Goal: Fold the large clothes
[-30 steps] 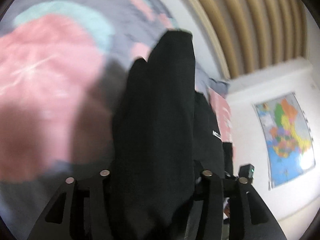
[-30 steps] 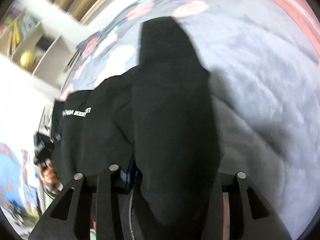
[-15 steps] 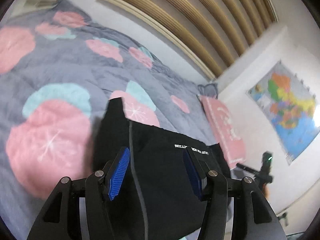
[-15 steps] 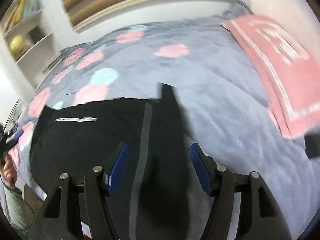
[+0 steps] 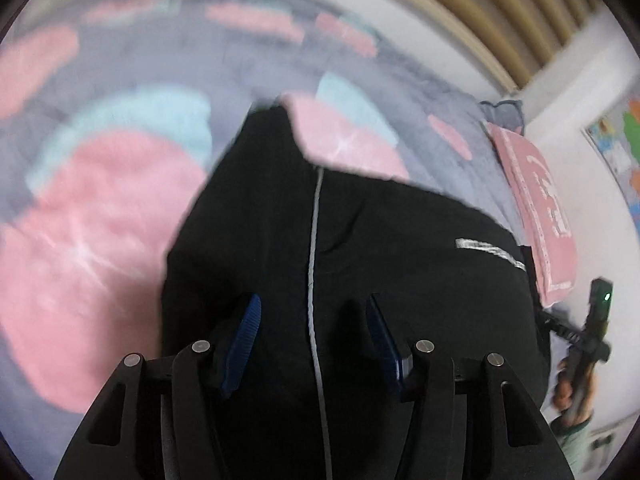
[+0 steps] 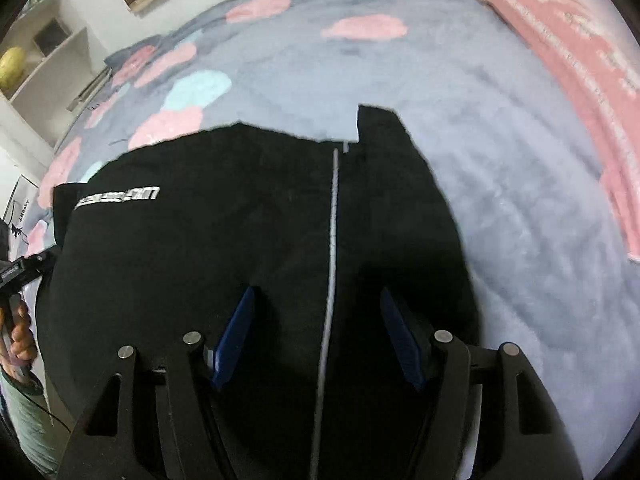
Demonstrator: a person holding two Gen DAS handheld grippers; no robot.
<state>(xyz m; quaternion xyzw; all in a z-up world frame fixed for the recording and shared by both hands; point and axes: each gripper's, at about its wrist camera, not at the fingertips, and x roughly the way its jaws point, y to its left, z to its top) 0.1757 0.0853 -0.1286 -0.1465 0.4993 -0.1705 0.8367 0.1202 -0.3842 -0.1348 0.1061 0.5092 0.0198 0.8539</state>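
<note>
Black garment lies flat on bed; left hand-held gripper and right hand-held gripper both agape, empty, hovering at six o'clock.

Black left gripper, blue ribbed pads, silver screws, green sleeve

I am looking at a black garment with a thin white stripe and white lettering, lying on my grey bedspread blooming with pink and pale-blue patches; my tongs' pads are showing blue.
</note>
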